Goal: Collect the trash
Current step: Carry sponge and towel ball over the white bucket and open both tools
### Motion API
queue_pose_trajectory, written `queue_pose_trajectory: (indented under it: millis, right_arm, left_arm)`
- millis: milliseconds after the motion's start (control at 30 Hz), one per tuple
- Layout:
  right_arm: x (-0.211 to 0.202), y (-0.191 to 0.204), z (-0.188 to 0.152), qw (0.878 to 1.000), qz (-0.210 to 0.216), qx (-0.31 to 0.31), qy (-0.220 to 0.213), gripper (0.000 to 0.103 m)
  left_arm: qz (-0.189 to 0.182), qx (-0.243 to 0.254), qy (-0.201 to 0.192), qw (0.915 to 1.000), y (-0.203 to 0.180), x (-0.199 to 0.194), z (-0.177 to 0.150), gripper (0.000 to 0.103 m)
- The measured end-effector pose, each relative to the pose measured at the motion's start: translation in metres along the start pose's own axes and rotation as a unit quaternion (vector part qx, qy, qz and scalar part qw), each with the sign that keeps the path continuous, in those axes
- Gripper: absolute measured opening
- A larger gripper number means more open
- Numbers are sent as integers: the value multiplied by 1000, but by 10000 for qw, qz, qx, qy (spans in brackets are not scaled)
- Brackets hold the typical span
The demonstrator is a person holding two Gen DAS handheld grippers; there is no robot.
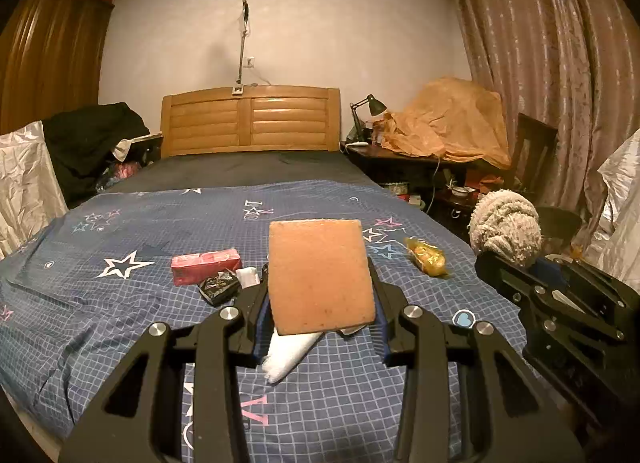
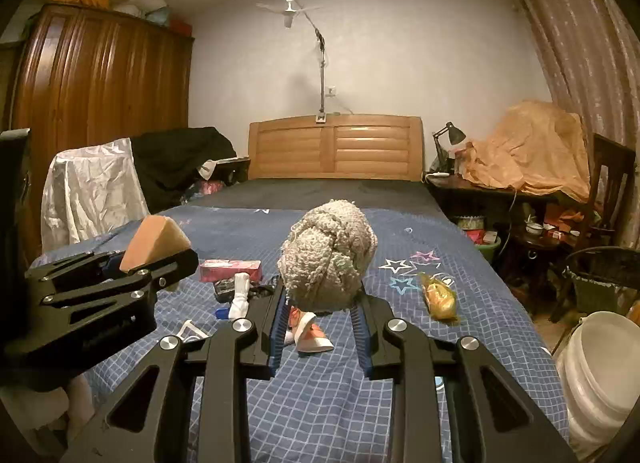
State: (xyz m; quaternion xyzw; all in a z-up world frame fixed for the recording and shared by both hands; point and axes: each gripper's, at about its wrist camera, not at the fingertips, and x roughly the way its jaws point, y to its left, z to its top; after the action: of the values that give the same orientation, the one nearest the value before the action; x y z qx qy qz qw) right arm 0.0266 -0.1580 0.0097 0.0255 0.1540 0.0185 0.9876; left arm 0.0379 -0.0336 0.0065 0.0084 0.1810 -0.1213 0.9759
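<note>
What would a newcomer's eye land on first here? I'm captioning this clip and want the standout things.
First, the orange sponge clamped upright in the left gripper, filling the middle of the left wrist view. Next, the shaggy grey cloth ball held in the right gripper above the blue star-patterned bedspread. Beyond them, litter lies on the bed: a pink packet to the left and a yellow wrapper to the right.

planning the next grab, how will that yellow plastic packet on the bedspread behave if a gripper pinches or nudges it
The yellow plastic packet looks glossy and crinkled, so it may slip between the pads and crumple rather than hold its shape. It lies flat and elongated on the soft bedspread, so a nudge would probably slide it, not roll it. It looks light for its size.
</note>
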Motion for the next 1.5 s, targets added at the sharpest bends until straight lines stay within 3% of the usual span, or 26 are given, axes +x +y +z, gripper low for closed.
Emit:
queue_pose_trajectory:
  millis: [333,500,667,933,1167,1367,1500]
  right_arm:
    - [14,-21,13,9995,-3,37,328,30]
    - [16,-63,26,9982,-237,155,534,30]
    - [4,-138,38,9943,-605,414,779,30]
    - [-33,-287,41,9800,-1306,850,1241,30]
    - [-54,-421,10,9557,-1674,1399,1977,30]
    - [-55,-492,-34,9358,-1783,1731,2500,30]
    - [-51,-510,-56,9287,-1786,1852,2671,30]
  left_arm:
    - [-266,68,173,9995,-21,23,17,38]
    - [-630,186,340,9973,-58,52,33,38]
    - [-1125,392,506,9916,-113,78,47,38]
    - [-2100,822,827,9707,-234,106,57,38]
    - [-2717,1090,1480,9447,-330,145,38,38]
    - [-3063,1339,2077,9193,-397,175,6,38]
    - [-3093,1450,2289,9115,-418,187,-9,38]
